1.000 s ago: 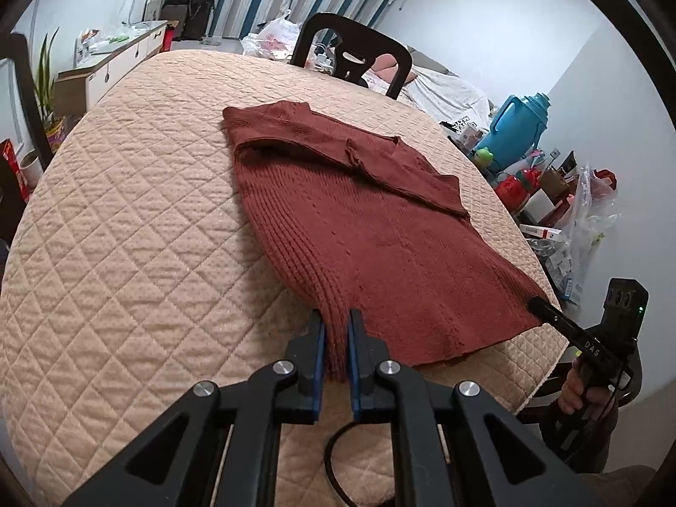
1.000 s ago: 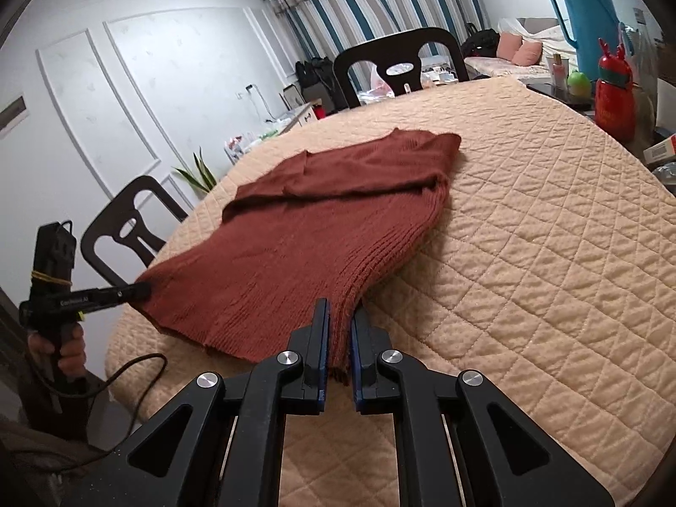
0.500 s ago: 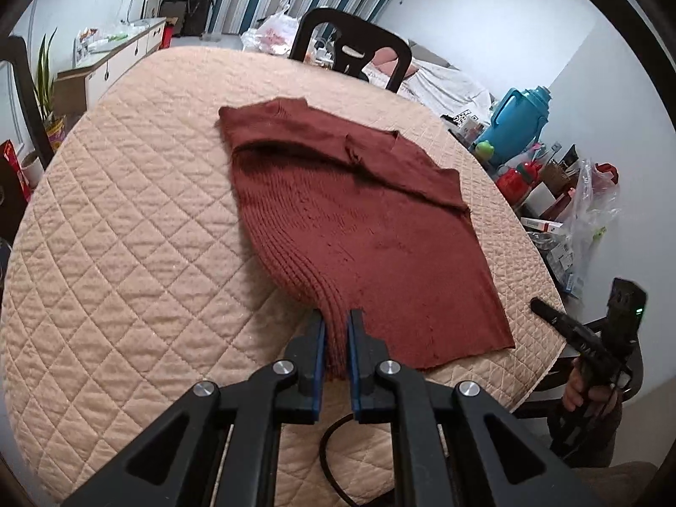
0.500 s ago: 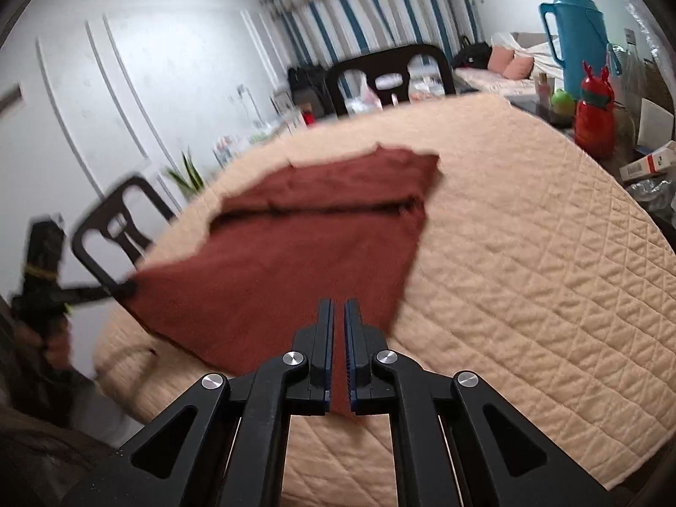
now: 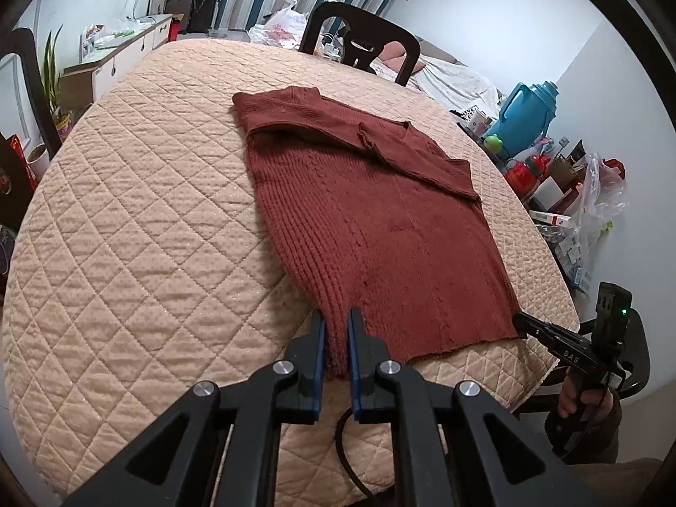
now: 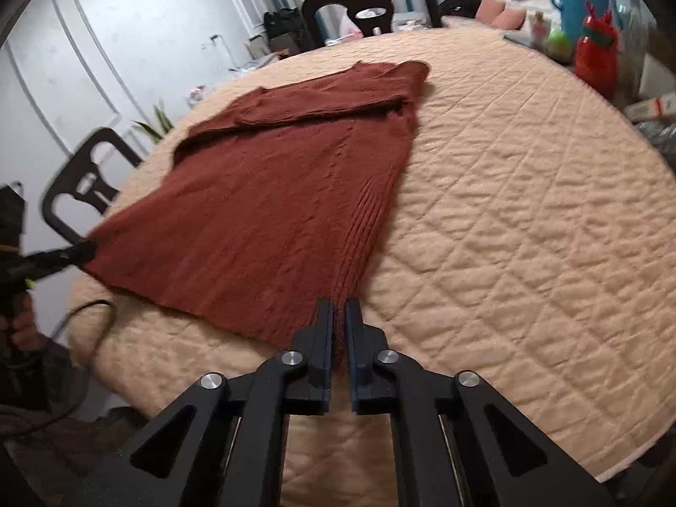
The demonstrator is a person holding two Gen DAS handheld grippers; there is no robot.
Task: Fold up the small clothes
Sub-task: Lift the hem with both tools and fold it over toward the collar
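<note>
A rust-red knit sweater [image 5: 380,219] lies flat on the quilted beige tabletop [image 5: 139,228], sleeves folded across its far end. My left gripper [image 5: 336,325] is shut on the sweater's near left hem corner. My right gripper [image 6: 336,314] is shut on the other hem corner of the sweater [image 6: 270,194]. The right gripper also shows in the left wrist view [image 5: 521,322] at the hem's right corner. The left gripper shows in the right wrist view [image 6: 84,250] at the hem's left corner. The hem is stretched straight between them near the table's front edge.
Black chairs stand at the far side [image 5: 359,48] and the left side [image 6: 84,186]. A blue thermos [image 5: 528,114], a red bottle [image 6: 598,59] and plastic bags [image 5: 600,194] crowd a side surface to the right. A cable [image 5: 350,456] hangs below the front edge.
Both grippers have pulled the hem back toward the front edge and apart. The sweater body now lies flatter and smoother, with the hem straight.
</note>
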